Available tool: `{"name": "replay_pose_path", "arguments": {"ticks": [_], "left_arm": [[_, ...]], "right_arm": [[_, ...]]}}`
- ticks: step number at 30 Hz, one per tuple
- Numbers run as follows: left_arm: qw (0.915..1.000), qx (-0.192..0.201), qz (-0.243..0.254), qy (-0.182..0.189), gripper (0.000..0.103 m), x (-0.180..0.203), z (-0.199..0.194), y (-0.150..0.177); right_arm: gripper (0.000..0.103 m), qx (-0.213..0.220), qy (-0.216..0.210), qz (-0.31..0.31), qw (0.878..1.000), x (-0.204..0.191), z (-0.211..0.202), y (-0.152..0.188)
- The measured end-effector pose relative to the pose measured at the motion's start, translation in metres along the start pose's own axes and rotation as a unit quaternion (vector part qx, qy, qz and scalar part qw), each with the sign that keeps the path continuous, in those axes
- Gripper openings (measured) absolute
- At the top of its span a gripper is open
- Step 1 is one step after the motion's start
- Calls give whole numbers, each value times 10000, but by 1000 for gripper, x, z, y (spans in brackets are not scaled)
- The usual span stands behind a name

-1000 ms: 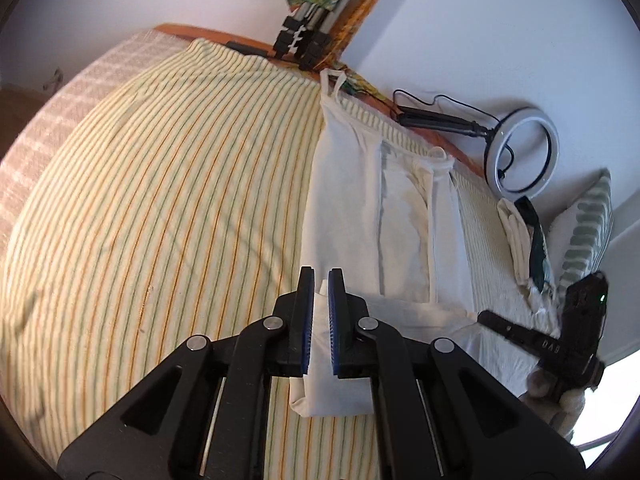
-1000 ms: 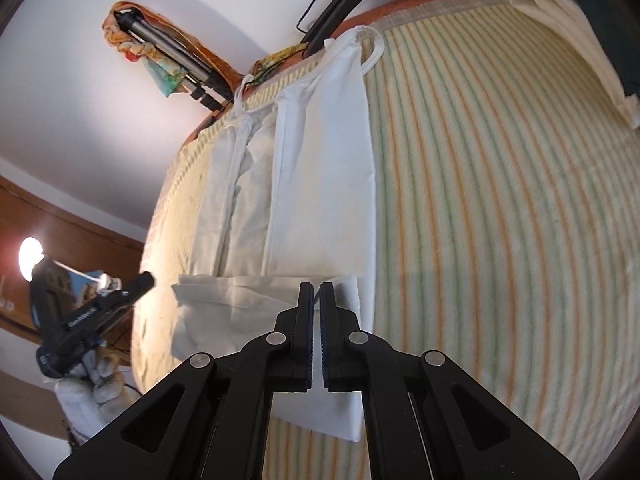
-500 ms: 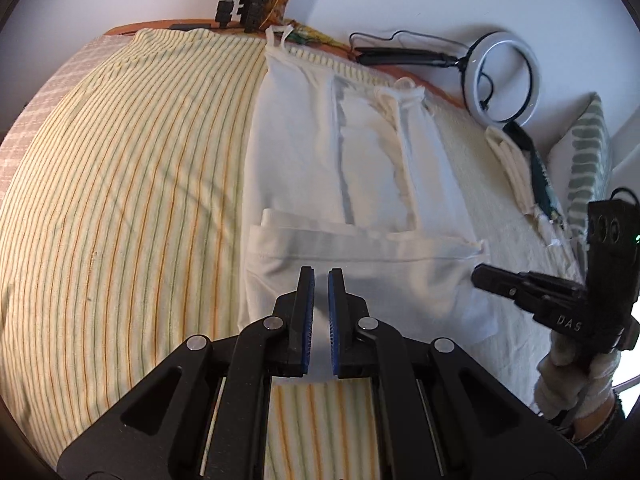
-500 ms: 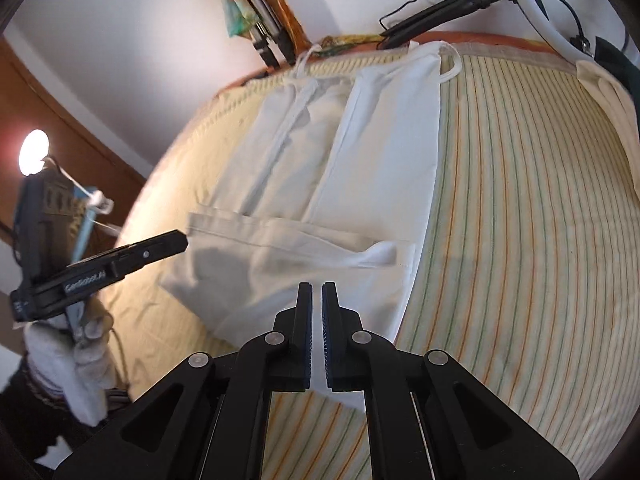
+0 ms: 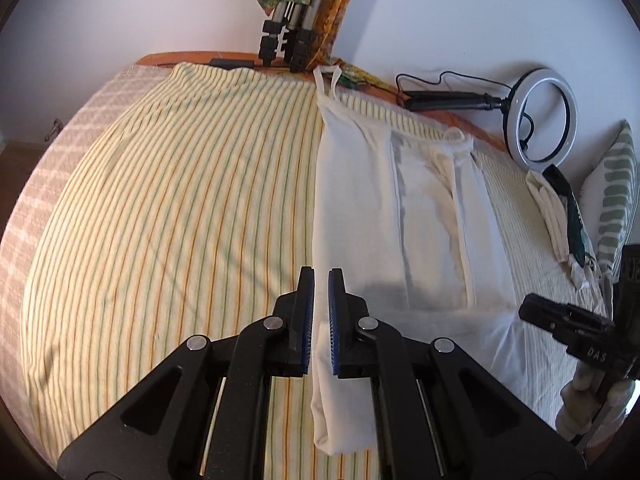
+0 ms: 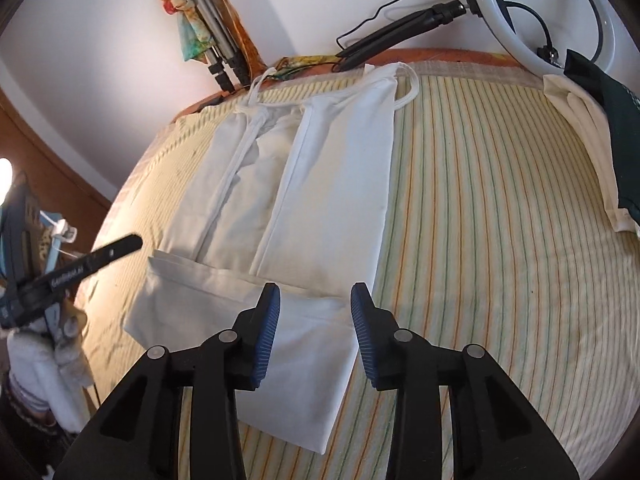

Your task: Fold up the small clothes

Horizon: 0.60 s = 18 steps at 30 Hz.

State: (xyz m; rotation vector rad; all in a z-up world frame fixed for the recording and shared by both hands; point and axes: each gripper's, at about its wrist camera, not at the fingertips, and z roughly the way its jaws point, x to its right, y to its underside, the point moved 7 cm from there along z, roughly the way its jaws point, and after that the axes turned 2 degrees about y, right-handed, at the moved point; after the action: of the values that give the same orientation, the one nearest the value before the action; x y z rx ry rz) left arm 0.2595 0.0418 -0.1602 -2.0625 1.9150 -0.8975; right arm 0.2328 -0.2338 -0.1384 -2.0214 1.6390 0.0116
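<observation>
A white strappy garment (image 5: 380, 204) lies flat on the striped bed, its sides folded in and its hem end folded up toward me; it also shows in the right wrist view (image 6: 320, 200). My left gripper (image 5: 321, 276) hovers over the garment's left edge, jaws nearly together with a narrow gap and nothing clearly between them. My right gripper (image 6: 315, 294) is open and empty, just above the folded-up hem (image 6: 304, 320). The right gripper (image 5: 576, 332) shows at the right of the left wrist view, and the left gripper (image 6: 108, 256) at the left of the right wrist view.
The bed has a yellow striped sheet (image 5: 160, 220). A ring light on a stand (image 5: 540, 120) and a folded tripod (image 5: 280, 36) lie at the far edge by the wall. Folded white and dark clothes (image 6: 592, 128) and a pillow (image 5: 616, 200) sit at the right.
My right gripper has opened and let go of the hem. The folded-up hem end now lies flat on the garment. My left gripper has shifted to the garment's left edge.
</observation>
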Motion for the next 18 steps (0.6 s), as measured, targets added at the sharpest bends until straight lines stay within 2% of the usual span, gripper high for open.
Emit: {"name": "replay_pose_path", "arguments": {"ticks": [4, 8, 13, 18], "left_arm": [[10000, 3, 13, 17, 4, -1, 9, -17], [9995, -135, -98, 265, 22, -5, 25, -34], [9961, -320, -366, 737, 23, -9, 49, -60], [9947, -381, -437, 854, 23, -11, 76, -90]], "right_arm": [[37, -19, -89, 192, 9998, 3, 4, -5], [37, 65, -60, 247, 9997, 12, 6, -15], [37, 132, -310, 522, 9981, 32, 16, -49], [37, 130, -618, 961, 9934, 64, 41, -93]]}}
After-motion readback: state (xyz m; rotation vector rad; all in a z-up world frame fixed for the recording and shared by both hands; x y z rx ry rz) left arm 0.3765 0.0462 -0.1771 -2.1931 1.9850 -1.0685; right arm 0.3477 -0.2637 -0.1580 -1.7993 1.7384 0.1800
